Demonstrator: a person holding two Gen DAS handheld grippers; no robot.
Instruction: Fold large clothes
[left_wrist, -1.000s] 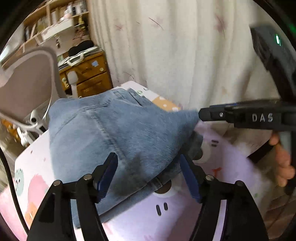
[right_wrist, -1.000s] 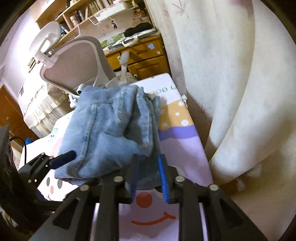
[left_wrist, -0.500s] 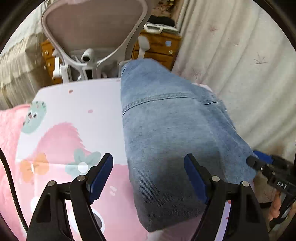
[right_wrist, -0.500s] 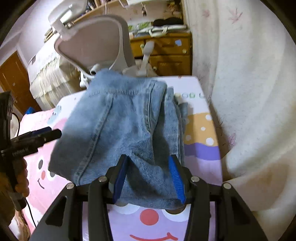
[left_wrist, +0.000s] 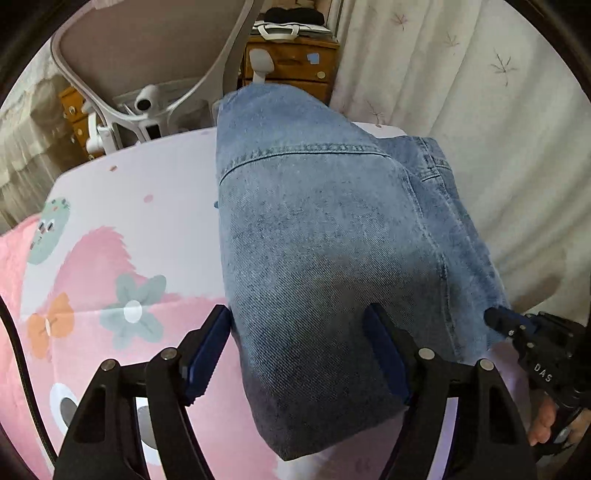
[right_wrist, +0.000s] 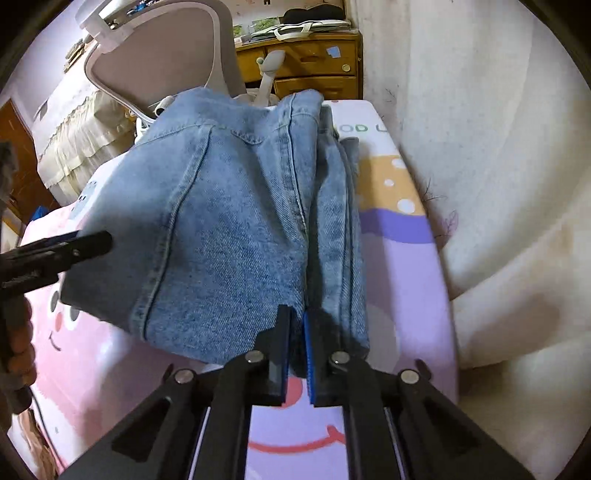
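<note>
Right gripper (right_wrist: 295, 347) we're closing onto the jeans (right_wrist: 229, 229) edge to hold the fold; left gripper (left_wrist: 299, 350) closing, straddling denim.

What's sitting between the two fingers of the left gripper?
The folded jeans: in the left wrist view their near end lies between the left gripper fingers, which are closing.

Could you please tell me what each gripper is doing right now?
Left gripper: open, closing, jeans between jaws.
Right gripper: closing onto jeans edge.

Soft even indoor light, no glare — heavy fisheye warp w/ dark corners, slight blur at edges.
</note>
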